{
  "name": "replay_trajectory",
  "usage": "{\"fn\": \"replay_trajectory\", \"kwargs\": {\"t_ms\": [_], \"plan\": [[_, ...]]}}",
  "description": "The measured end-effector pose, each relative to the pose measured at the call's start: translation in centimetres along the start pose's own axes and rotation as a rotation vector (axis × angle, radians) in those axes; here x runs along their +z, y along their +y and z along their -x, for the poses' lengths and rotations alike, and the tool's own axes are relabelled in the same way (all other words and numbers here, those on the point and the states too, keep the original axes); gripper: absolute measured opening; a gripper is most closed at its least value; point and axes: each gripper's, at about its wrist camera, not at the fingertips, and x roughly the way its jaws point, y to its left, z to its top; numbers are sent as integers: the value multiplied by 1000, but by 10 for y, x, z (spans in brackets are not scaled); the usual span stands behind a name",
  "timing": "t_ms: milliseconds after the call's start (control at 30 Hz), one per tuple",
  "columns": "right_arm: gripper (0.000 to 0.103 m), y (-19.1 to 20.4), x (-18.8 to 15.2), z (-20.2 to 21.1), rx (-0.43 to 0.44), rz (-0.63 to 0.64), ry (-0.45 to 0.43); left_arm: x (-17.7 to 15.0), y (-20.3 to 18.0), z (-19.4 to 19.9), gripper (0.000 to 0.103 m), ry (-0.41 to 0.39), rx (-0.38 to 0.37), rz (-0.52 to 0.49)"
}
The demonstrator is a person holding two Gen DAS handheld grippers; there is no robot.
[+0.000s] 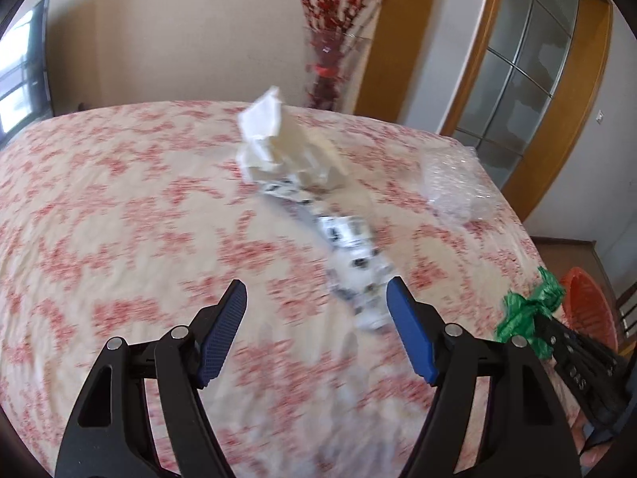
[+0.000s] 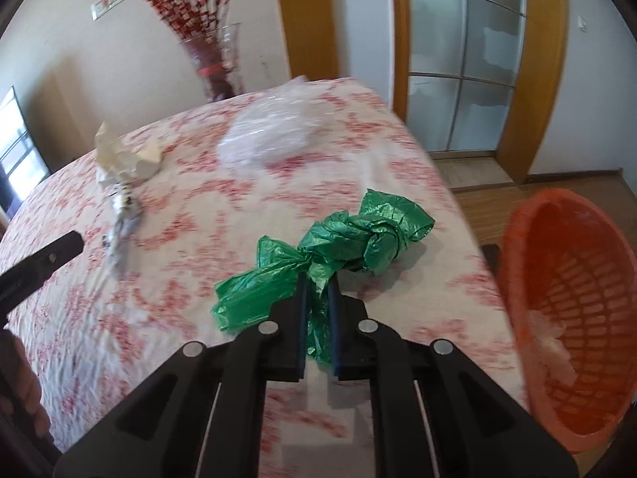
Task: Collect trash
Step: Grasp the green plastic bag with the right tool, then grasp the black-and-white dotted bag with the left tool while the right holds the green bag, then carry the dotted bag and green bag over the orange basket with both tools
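My right gripper [image 2: 317,279] is shut on a crumpled green plastic bag [image 2: 358,235], which sticks out past the fingertips above the red-and-cream patterned tablecloth [image 2: 159,279]. The same bag [image 1: 529,310] shows at the right edge of the left wrist view. My left gripper [image 1: 316,298] stands open over the cloth with nothing between its blue pads. Just beyond its right finger lies a crumpled white paper with a printed wrapper [image 1: 302,183]. That paper [image 2: 119,163] also appears far left in the right wrist view.
An orange plastic basket [image 2: 565,302] stands on the floor past the table's right edge, with a pale scrap inside. A clear crumpled plastic bag [image 2: 270,131] lies at the table's far side. A glass vase with red branches [image 1: 330,67] stands behind the table, near a wooden-framed glass door.
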Motion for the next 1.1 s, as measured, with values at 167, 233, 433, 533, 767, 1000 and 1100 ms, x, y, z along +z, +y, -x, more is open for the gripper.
{"fn": "replay_trajectory", "kwargs": {"t_ms": [167, 233, 433, 533, 767, 1000, 1100], "plan": [[10, -22, -3, 5, -8, -31, -7, 10, -17, -22, 72, 33, 3, 15], [10, -25, -4, 6, -8, -34, -9, 13, -21, -28, 72, 41, 16, 20], [10, -31, -8, 10, -2, -45, -14, 21, -26, -43, 52, 70, 53, 23], [10, -35, -9, 14, -1, -48, -22, 21, -25, -48, 29, 88, 57, 24], [10, -41, -10, 31, -6, -54, -59, 12, -24, -31, 5, 66, -14, 8], [10, -49, -12, 57, -1, -60, -104, 10, -34, 0, 5, 29, -81, -24], [10, -55, -14, 69, -9, -62, -131, 8, -45, 11, 4, 16, -111, -45]]}}
